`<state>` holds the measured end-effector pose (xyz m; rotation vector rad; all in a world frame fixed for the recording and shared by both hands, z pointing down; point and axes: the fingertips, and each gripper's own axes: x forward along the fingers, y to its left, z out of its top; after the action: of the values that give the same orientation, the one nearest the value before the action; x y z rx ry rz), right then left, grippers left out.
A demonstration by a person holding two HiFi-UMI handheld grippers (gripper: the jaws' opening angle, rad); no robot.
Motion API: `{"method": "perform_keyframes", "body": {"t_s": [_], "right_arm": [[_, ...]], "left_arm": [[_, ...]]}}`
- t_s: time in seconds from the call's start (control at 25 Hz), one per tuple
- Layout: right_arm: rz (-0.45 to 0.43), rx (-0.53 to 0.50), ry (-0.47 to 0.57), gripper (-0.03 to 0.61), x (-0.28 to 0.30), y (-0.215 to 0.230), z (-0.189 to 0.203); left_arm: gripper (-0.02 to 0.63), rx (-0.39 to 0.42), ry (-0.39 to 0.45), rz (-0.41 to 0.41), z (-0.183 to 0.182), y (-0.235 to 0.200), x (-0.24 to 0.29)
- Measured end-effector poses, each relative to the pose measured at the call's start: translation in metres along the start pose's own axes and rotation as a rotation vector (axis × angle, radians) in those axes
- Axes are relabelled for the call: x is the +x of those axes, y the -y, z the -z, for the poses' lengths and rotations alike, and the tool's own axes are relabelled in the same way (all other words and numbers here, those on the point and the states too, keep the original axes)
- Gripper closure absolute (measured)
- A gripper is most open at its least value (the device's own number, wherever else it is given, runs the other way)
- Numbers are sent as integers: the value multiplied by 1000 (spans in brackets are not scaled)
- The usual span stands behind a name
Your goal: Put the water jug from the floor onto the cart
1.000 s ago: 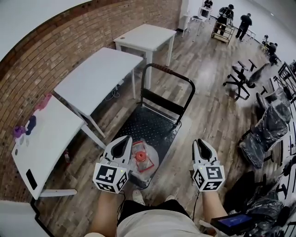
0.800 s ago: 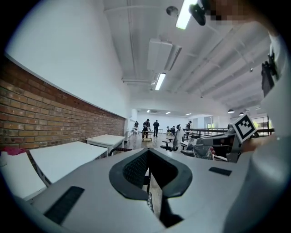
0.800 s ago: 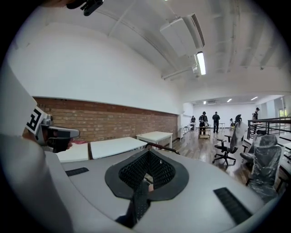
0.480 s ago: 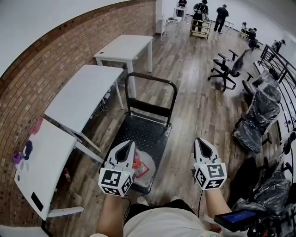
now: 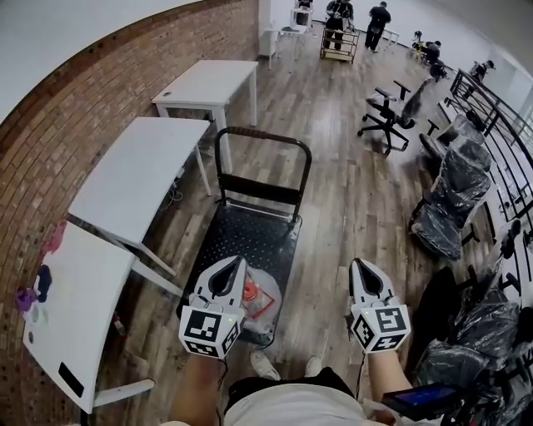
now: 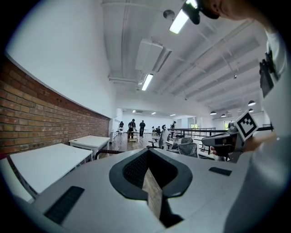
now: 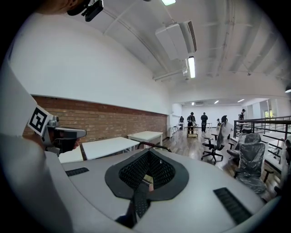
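The water jug [image 5: 260, 299] sits on the near end of the cart [image 5: 250, 237], low in the middle of the head view. Its clear body and red top are partly covered in the picture by my left claw [image 5: 230, 273], and whatever print the jug bears is too small to read. The cart's black deck runs up the frame to its looped handle [image 5: 265, 135]. My left claw is pinched shut on nothing, and its own view looks level across the room. My right claw [image 5: 363, 271] is at lower right of the head view, well apart from the jug, with its jaws closed together and empty too. The only clear markings are the black-and-white square patterns on the cube behind each claw, which carry no letters. Three white surfaces [image 5: 137, 170] line the brick wall [image 5: 75, 108] up the left side, and the nearest holds small purple and pink things [image 5: 35, 287]. Wooden floor [image 5: 350, 200] fills the middle. A black office chair [image 5: 390, 104] and plastic-wrapped chairs [image 5: 445, 204] stand at right. People [image 5: 337, 12] gather at the top edge.
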<state>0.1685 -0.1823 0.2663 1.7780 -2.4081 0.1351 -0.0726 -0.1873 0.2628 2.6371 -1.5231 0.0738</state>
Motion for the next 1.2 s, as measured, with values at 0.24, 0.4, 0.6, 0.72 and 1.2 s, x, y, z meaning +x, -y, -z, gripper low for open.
{"method": "perform_keyframes", "body": {"t_s": [0.24,0.4,0.6,0.72,1.2], "right_arm": [[-18,-15,37,574,-18,-7,-12],[0,-5,51,575,-38,5,-12],[-11,-11,65,574,-82,29,-9],[-37,-16,71,575,-104,38,-9],[-68,-44,85,575,-157,54,-13]], "left_arm": [[614,-8,-3,-10,0,10,-22],[614,-4,10,-21,-6,27,-33],[614,5,-1,-7,-8,78,-45],[614,1,4,-19,-10,104,-55],[614,16,14,-56,-15,153,-90]]}}
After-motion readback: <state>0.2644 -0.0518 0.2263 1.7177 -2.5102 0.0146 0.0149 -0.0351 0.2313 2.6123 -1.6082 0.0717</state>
